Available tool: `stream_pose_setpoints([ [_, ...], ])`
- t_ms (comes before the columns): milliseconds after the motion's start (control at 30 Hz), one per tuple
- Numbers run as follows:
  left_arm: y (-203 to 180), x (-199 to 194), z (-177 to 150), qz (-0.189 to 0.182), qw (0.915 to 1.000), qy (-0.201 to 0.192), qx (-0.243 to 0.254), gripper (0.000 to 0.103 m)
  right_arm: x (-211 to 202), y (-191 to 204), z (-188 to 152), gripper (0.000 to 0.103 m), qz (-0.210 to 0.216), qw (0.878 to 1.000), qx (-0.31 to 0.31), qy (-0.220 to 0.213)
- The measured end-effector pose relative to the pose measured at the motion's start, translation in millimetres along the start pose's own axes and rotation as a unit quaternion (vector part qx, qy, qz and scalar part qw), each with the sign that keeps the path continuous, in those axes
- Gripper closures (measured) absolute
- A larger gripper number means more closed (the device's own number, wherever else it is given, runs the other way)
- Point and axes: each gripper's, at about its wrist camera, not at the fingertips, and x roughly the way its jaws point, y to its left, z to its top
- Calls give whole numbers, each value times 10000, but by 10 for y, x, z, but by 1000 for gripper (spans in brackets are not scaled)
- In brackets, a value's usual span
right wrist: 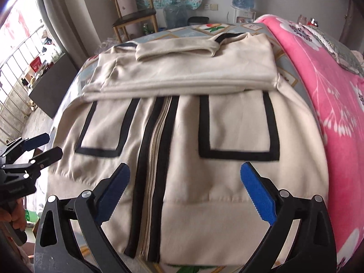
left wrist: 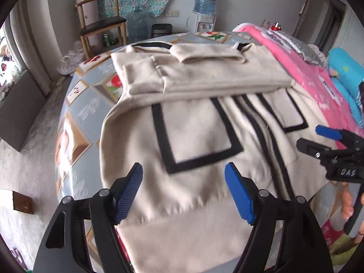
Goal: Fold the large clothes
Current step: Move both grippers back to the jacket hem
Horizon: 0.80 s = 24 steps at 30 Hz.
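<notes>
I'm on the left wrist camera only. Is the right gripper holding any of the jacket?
Observer: No. The right gripper is open above the jacket, nothing between its pads.
Operator: Is the zipper done up?
Observer: The zipper looks closed down to the near edge.
Operator: And the pocket by the pink blanket?
Observer: That pocket lies flat, clear of the pink blanket.

Left tool (left wrist: 183,177) and right tool (right wrist: 184,178) side by side, angled downward, jaws apart, nothing gripped.
</notes>
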Motion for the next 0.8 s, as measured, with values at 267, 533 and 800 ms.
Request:
stream_pose_setpoints([
  [267,56,-103,-440,329,9993,70,-132,30,-88,81,-287,9,51,10000,49,35],
  [533,177,-167,-745,633,9974,116,-332,30,-235,18,-516,9,68,9998,154,-52],
  [800,314,-270,-836,765,9940,-4,-782,30,-333,-55,-626,9,79,9998,96,-154],
])
